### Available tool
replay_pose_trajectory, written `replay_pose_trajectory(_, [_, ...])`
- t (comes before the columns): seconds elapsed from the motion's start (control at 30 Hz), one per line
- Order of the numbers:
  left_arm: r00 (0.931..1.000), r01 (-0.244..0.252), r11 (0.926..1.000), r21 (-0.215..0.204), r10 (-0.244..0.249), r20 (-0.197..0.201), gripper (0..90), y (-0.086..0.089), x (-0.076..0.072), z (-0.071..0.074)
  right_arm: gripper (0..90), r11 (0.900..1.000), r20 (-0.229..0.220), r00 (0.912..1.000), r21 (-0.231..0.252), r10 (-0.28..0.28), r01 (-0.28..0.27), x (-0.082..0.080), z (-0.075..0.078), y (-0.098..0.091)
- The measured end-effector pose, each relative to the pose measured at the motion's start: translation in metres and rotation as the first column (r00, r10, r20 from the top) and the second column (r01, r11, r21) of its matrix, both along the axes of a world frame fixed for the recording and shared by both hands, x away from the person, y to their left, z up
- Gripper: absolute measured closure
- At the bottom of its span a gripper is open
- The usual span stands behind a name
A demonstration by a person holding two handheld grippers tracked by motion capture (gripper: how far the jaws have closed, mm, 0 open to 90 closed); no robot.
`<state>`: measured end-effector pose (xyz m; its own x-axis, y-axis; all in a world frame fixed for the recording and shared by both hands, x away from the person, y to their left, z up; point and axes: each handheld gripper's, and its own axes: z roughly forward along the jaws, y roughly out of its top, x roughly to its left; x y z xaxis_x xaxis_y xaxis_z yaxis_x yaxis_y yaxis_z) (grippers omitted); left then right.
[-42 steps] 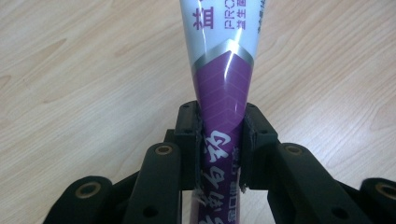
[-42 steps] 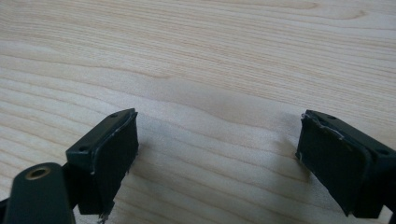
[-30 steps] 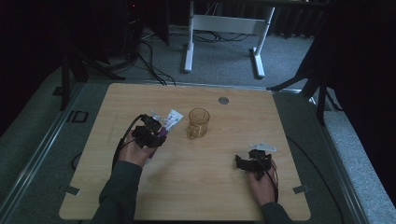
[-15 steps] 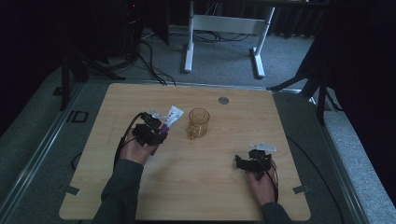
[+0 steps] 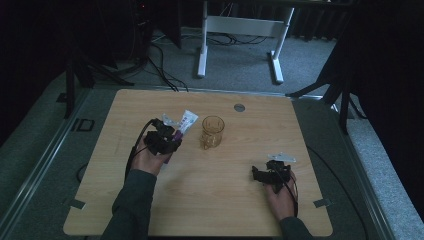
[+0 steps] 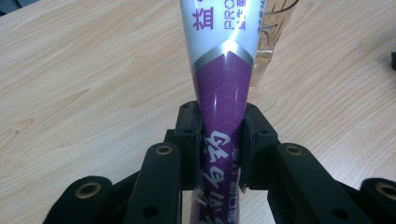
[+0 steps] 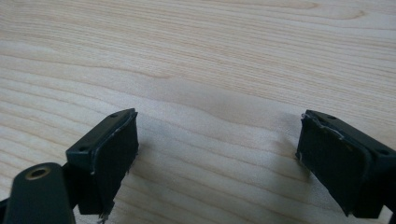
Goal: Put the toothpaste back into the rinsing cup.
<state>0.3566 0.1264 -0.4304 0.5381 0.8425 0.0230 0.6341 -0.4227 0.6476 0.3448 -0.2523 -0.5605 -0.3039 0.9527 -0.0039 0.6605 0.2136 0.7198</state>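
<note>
A white and purple toothpaste tube (image 6: 223, 84) sticks out forward from between the jaws of my left gripper (image 6: 220, 149), which is shut on its purple end. From above, the left gripper (image 5: 165, 140) rests left of centre on the table, the tube (image 5: 186, 121) pointing toward an amber glass mug (image 5: 212, 131). The mug's rim (image 6: 280, 9) shows just beyond the tube's tip. My right gripper (image 7: 217, 158) stands open over bare wood, nothing between its pads. In the high view the right gripper (image 5: 270, 174) sits near the front right of the table.
The wooden table (image 5: 150, 200) has a round grey cable cap (image 5: 239, 107) near its far edge. A white desk frame (image 5: 240, 30) stands on the carpet behind. Tape marks (image 5: 76, 203) sit at the front corners.
</note>
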Motion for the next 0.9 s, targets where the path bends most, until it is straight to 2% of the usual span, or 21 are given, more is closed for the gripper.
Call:
replay_pose_trajectory(0.53, [0.9986,-0.019,0.9976,-0.067,0.022,0.048,72.2,0.0011,0.0025,0.0029,12.4,1.0000,0.000,1.0000,0.000,0.000,0.000,0.0000,0.0000,0.0000])
replay_pose_trajectory(0.9, [0.9977,-0.033,0.9948,-0.096,0.038,0.056,72.2,0.0001,0.0069,0.0021,12.4,1.0000,0.000,1.0000,0.000,0.000,0.000,0.0000,0.0000,0.0000])
